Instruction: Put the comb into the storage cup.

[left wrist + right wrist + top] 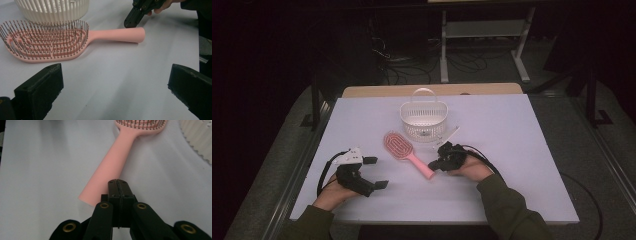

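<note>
Lying bristles-up just in front of the white basket [423, 119], handle angling away from it: pink hairbrush [404, 150]. Resting beside the brush handle's end with both jaws pressed together on nothing: right gripper [117, 185]. Sitting well apart from the brush, on the side away from the basket, jaws spread wide and gripping nothing: left gripper [374, 172].

Hairbrush [75, 40], ahead of the left gripper's [112, 92] jaws: matt pink plastic, smooth handle, thin metallic-looking bristles. Basket [52, 8] beyond it: white slotted plastic, slight sheen. Jaws themselves: matt black, coarse-textured plastic. Table [120, 75] beneath: smooth, matt, pale.
</note>
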`<state>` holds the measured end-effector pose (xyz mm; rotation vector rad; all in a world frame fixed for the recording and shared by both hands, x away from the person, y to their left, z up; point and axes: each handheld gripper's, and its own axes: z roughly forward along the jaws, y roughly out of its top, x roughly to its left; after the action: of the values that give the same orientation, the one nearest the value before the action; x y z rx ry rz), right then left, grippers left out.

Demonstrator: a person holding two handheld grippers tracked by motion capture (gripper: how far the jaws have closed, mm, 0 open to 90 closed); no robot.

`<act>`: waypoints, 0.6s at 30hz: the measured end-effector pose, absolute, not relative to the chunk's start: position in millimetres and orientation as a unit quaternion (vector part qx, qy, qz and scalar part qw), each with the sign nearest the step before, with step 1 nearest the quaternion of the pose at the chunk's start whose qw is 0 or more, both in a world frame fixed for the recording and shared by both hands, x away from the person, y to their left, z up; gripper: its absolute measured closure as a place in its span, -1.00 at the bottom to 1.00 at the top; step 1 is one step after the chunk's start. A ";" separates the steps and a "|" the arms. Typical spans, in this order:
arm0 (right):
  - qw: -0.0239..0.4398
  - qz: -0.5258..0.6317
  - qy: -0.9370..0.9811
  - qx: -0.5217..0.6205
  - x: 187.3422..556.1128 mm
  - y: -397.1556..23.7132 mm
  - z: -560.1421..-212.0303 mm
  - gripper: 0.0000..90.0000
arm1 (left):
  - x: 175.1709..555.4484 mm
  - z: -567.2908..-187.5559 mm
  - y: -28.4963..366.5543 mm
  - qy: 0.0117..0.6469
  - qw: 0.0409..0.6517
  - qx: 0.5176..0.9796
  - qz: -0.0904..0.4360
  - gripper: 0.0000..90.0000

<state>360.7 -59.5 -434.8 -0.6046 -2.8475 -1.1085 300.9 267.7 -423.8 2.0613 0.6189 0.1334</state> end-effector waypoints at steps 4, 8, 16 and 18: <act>0.020 -0.356 -0.916 -0.185 358.0 -54.8 -435.0 0.98 | 301.1 -423.7 268.5 0.255 0.474 0.841 0.055 -1.00; 0.026 -0.355 -0.917 -0.177 355.6 -50.5 -434.9 0.98 | 300.9 -423.8 268.8 0.255 0.473 0.842 0.056 -1.00; 0.037 -0.356 -0.919 -0.165 351.1 -41.4 -435.0 0.98 | 301.0 -424.2 269.0 0.254 0.471 0.843 0.053 -1.00; 0.041 -0.357 -0.919 -0.161 350.4 -38.9 -435.2 0.98 | 301.0 -424.1 269.1 0.254 0.472 0.843 0.054 -1.00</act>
<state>350.4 -38.9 -435.2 -0.4927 -2.8153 -1.0946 301.0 269.1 -424.1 2.0631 0.6222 0.1312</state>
